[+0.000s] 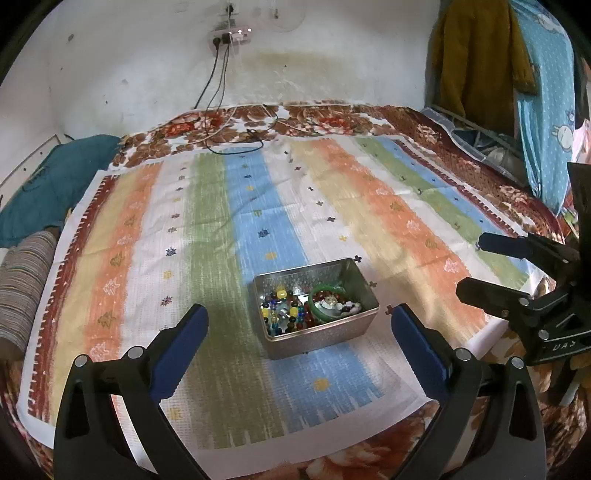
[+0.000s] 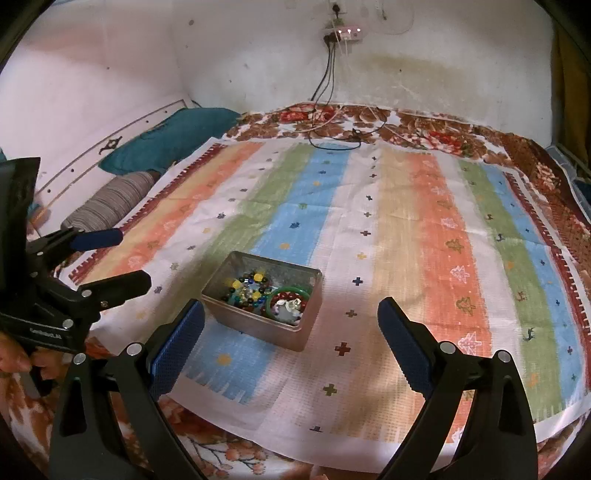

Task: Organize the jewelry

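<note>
A silver metal tin (image 1: 319, 338) (image 2: 255, 328) rests on a striped cloth (image 1: 258, 206) (image 2: 388, 229). Inside lie colourful beaded bracelets (image 1: 282, 308) (image 2: 247, 286) and a green bangle (image 1: 314, 307) (image 2: 291, 291) ringing red beads. My left gripper (image 1: 299, 317) (image 2: 125, 256) hovers open just short of the tin, its blue pads wide apart and bare. My right gripper (image 2: 290, 314) (image 1: 469, 264) is open too, nothing between its fingers, with the tin just beyond its left finger (image 2: 181, 339).
The cloth covers a floral blanket (image 1: 332, 118) on a bed against a white wall. Cables (image 1: 236, 136) trail from a wall socket (image 2: 341, 33) onto the far edge. A teal pillow (image 2: 173, 136) and striped bolster (image 2: 110, 203) lie left; clothes (image 1: 480, 55) hang right. A hand (image 2: 13, 356) holds the left gripper.
</note>
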Tool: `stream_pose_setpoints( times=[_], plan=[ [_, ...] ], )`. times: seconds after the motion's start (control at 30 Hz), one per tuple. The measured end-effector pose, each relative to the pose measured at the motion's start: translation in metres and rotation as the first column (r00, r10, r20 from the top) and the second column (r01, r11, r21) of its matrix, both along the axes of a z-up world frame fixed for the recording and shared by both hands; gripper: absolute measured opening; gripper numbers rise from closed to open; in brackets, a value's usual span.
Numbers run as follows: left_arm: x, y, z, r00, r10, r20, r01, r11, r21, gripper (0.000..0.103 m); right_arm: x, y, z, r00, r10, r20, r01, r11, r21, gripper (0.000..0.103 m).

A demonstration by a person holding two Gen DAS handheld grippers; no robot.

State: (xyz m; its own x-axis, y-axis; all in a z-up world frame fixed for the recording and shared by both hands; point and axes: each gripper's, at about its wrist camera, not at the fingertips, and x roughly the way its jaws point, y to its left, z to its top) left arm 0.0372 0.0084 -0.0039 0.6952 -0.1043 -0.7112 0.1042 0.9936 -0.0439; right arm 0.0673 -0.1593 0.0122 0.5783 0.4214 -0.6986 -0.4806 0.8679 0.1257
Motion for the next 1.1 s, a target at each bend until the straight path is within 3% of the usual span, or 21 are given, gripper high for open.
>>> stream_pose_setpoints(
  times=[0.53, 1.1],
  plan=[
    [-0.0028, -0.0078, 0.0061, 1.0, -0.021, 0.019, 0.021, 1.0, 0.001, 0.097, -0.0021, -0.003, 0.0011, 1.0, 0.0, -0.012, 0.001, 0.999, 0.043, 0.095],
    [-0.0025, -0.0061, 0.0081, 1.0, -0.01, 0.018, 0.01, 1.0, 0.004, 0.097, -0.0036, -0.0014, 0.0021, 1.0, -0.001, -0.005, 0.001, 1.0, 0.029, 0.095]
  ],
)
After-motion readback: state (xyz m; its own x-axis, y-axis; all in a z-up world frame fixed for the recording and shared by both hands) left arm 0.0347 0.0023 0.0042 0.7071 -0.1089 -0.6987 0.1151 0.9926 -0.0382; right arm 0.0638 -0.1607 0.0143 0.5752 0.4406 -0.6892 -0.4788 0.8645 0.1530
